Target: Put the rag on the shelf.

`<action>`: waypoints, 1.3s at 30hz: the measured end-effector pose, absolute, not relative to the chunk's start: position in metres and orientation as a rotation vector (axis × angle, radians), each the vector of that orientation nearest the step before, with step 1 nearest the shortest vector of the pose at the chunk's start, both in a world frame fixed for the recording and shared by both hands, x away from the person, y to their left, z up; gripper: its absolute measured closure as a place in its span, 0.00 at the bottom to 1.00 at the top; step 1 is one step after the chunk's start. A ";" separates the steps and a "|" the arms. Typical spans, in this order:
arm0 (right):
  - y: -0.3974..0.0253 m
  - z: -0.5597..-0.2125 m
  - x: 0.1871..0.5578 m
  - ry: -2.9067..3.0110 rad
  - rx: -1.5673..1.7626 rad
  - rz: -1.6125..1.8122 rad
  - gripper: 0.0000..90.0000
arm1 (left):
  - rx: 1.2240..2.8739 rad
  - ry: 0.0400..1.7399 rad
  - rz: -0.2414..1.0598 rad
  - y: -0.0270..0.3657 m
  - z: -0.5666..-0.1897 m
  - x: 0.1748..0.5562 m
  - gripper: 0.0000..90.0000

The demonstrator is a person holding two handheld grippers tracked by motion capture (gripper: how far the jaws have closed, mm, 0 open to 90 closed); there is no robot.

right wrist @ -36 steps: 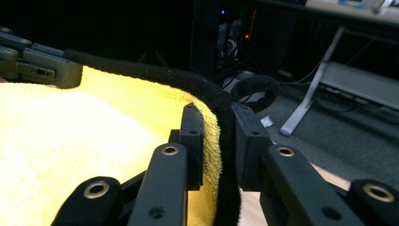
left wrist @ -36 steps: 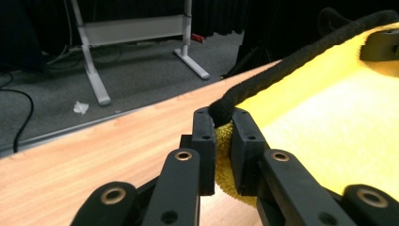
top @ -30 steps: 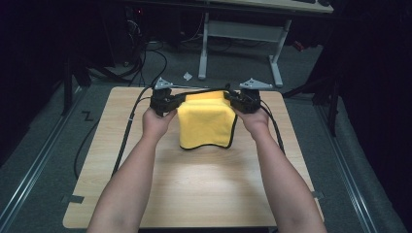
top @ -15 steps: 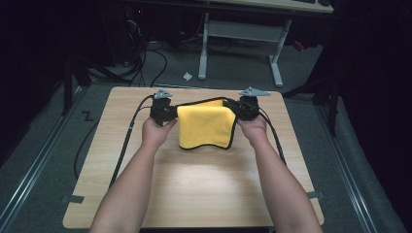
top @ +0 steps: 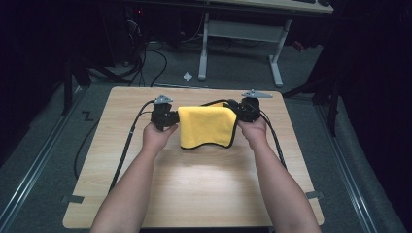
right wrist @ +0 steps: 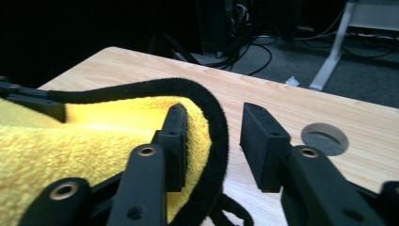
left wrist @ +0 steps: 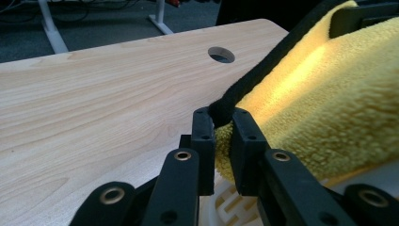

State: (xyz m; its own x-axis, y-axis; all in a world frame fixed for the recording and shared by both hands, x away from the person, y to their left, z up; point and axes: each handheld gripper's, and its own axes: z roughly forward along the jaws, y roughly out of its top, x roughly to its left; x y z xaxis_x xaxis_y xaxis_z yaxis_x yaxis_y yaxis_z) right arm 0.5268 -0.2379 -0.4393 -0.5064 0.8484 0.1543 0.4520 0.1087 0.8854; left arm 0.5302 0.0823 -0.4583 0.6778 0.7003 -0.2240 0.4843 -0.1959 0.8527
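Legible text: I find none. Item by item: yellow cloth (top: pixel 206 126), no tag or print facing me. Wooden table (top: pixel 194 189), plain grain, no sticker. In the left gripper view, pale raised shapes on the white part below my left gripper (left wrist: pixel 222 123) might be characters, but I cannot make them out. Right gripper (right wrist: pixel 214 141): bare black jaws, unmarked.

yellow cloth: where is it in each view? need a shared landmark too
High view: yellow cloth at table centre, far half, between the left tongs and right tongs.
Left gripper view: right side, its black edge pinched.
Right gripper view: lower left.
Shared landmark: the cloth's black edging.
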 end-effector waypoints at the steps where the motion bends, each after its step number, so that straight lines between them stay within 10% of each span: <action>1: -0.238 -0.439 0.527 1.995 1.272 1.361 0.68 | 1.846 0.937 0.253 0.082 -0.458 0.530 0.88; 20: -0.245 -0.422 0.528 1.921 1.285 1.306 0.50 | 1.859 0.979 0.266 0.086 -0.455 0.531 0.82; 39: -0.260 -0.425 0.514 1.883 1.261 1.245 0.53 | 1.822 1.033 0.355 0.113 -0.454 0.519 0.72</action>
State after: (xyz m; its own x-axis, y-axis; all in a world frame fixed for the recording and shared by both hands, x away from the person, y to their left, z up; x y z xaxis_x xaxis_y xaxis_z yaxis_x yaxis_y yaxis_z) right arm 0.5137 -0.2602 -0.4255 -0.4097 0.9109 0.0498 0.4024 0.1314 0.9060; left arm 0.5193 0.1128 -0.4543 0.5969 0.7783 -0.1949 0.4941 -0.1652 0.8536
